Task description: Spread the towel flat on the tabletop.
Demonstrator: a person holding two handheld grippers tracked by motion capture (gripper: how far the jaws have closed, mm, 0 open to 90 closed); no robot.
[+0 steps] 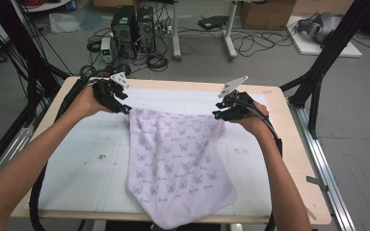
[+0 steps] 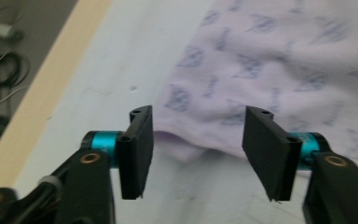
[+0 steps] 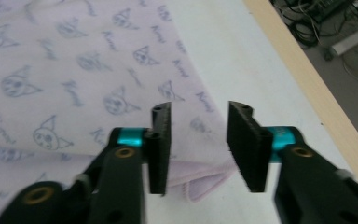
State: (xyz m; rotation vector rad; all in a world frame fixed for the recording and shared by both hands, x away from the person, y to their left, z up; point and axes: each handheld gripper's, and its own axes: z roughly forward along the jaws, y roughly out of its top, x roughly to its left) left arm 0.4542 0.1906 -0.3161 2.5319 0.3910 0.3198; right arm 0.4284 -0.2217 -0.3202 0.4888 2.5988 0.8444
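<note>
One towel (image 1: 176, 161), pale lilac with a printed pattern, lies mid-frame on the table (image 1: 77, 159), its lower corner hanging over the near edge. Likely soft, light, limp; grip at the top corners. Left gripper (image 1: 123, 109) and right gripper (image 1: 218, 114): jaws apart, nothing clamped, each at a corner.

A light wooden counter (image 1: 296, 159) is carrying a white gridded mat (image 1: 82, 159). Lying on the mat is a lilac printed cloth (image 1: 178, 163), its near end apparently hanging over the counter's front edge.
</note>
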